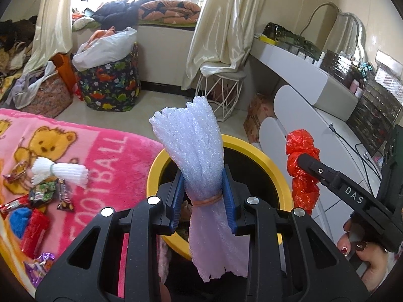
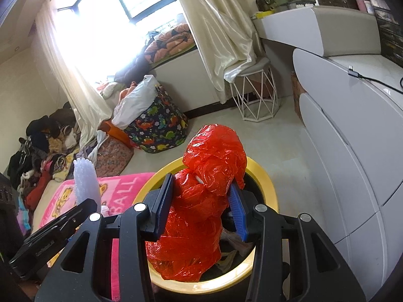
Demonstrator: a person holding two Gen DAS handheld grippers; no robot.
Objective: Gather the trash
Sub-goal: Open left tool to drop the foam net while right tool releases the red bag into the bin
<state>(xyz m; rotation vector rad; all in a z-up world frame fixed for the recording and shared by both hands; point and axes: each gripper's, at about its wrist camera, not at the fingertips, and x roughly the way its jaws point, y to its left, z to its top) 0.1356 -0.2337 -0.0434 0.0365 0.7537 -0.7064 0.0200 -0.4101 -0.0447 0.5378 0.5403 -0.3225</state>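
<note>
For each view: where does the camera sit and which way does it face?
Left wrist: on the left gripper, angled down at the bin with foam clamped; right gripper and a hand show.
Right wrist: on the right gripper, angled down at the bin, red bag clamped; left gripper shows.
Shared: bin, blanket, stool.

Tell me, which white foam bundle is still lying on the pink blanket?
The smaller foam bundle beside the snack wrappers; the bigger foam bundle is clamped in the left gripper.
</note>
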